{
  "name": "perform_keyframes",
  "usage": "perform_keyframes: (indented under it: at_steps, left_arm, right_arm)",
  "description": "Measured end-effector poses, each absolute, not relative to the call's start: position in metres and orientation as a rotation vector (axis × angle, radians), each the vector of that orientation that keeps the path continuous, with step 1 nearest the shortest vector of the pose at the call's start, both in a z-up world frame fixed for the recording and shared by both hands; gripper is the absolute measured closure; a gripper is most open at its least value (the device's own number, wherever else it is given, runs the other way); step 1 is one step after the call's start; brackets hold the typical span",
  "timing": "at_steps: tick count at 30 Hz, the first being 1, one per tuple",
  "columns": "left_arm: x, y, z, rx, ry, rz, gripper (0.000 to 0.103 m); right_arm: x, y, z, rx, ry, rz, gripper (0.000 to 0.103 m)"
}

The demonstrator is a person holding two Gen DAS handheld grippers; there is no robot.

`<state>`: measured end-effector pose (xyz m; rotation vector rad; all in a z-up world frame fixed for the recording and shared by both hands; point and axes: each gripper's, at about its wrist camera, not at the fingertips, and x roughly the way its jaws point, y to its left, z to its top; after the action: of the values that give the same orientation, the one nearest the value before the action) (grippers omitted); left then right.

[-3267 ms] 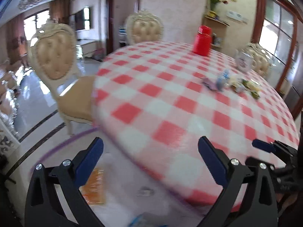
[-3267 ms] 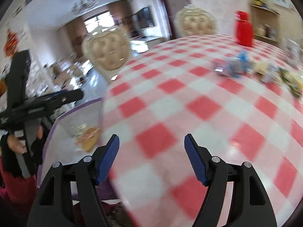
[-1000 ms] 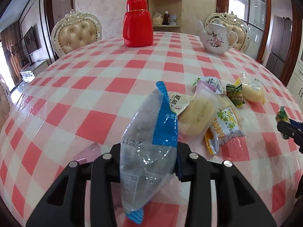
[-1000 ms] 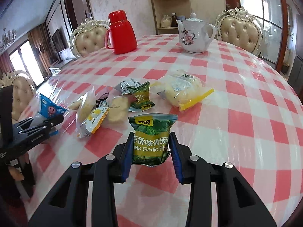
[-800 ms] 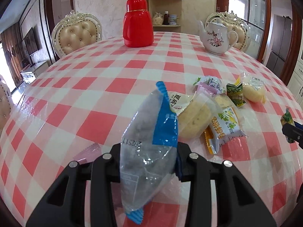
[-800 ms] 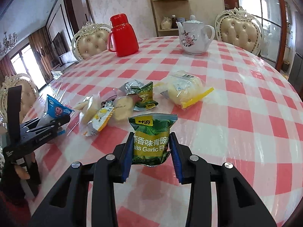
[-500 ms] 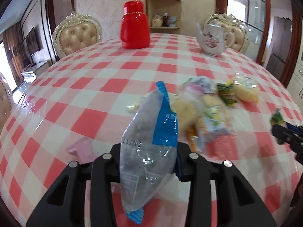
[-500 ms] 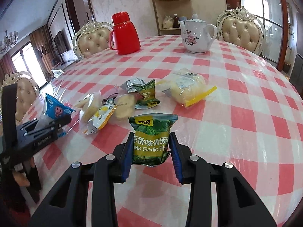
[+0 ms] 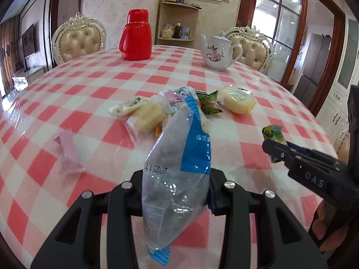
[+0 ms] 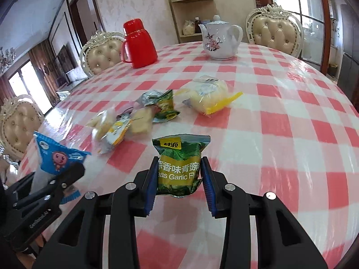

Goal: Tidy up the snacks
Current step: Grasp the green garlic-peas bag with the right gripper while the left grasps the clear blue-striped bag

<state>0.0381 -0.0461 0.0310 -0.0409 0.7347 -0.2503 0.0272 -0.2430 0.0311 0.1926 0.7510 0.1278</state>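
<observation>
My left gripper (image 9: 176, 190) is shut on a clear-and-blue snack bag (image 9: 179, 168), held upright above the checked tablecloth (image 9: 85, 94). In the right wrist view that bag (image 10: 58, 157) shows at the left, clamped in the left gripper (image 10: 67, 174). My right gripper (image 10: 179, 179) is shut on a green garlic pea packet (image 10: 180, 163); in the left wrist view that packet (image 9: 273, 134) shows at the right. A heap of wrapped snacks (image 9: 152, 114) lies mid-table, with a yellow bun in a bag (image 10: 208, 94) beside it and a pink wrapper (image 9: 68, 152) apart at the left.
A red thermos jug (image 9: 135, 35) and a white flowered teapot (image 9: 216, 51) stand at the far side of the round table. Padded chairs (image 10: 273, 31) ring it. A shelf with jars (image 9: 179, 29) stands against the back wall.
The left gripper has swung across the table with its bag, so the snack heap and pink wrapper shifted in its view. The right gripper shifted slightly. Both grips are unchanged.
</observation>
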Motion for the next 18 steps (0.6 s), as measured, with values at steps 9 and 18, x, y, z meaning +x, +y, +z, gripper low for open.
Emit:
perform_keyframes:
  at_steps: [9, 18]
  left_arm:
    - [-0.011, -0.042, 0.039, -0.07, 0.692, -0.237, 0.064]
    - [-0.05, -0.043, 0.044, -0.057, 0.676, -0.258, 0.064]
  right_arm:
    - [-0.036, -0.244, 0.041, 0.244, 0.701, 0.128, 0.066]
    - [-0.079, -0.232, 0.049, 0.211, 0.696, 0.144, 0.066]
